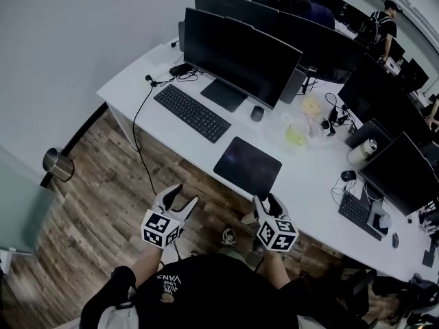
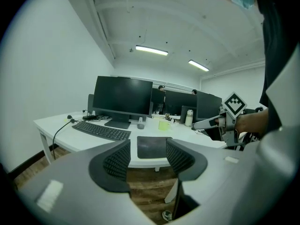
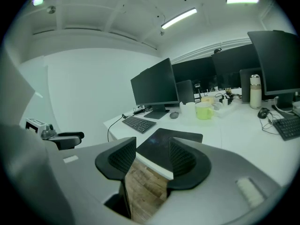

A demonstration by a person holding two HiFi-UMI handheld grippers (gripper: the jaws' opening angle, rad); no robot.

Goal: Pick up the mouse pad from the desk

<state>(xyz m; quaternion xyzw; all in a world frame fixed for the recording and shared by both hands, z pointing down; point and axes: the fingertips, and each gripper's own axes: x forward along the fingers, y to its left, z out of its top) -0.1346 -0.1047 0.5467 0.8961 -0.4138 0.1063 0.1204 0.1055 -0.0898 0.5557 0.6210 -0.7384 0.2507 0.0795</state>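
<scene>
A dark rectangular mouse pad [image 1: 247,166] lies flat near the front edge of the white desk [image 1: 312,184], right of the keyboard. Both grippers hang in front of the desk over the wood floor, short of the pad. My left gripper [image 1: 183,197] is open and empty; in the left gripper view the mouse pad [image 2: 151,146] shows between and beyond its jaws [image 2: 147,159]. My right gripper [image 1: 268,203] is open and empty too; the mouse pad [image 3: 164,141] lies just past its jaws [image 3: 152,157] in the right gripper view.
A black keyboard [image 1: 191,112], a mouse [image 1: 257,113], a wide monitor [image 1: 236,55] and a green cup [image 1: 295,136] share the desk. A cable [image 1: 141,125] hangs off its left front. A metal bin [image 1: 57,163] stands on the floor at left. More monitors and a person [image 1: 383,25] are behind.
</scene>
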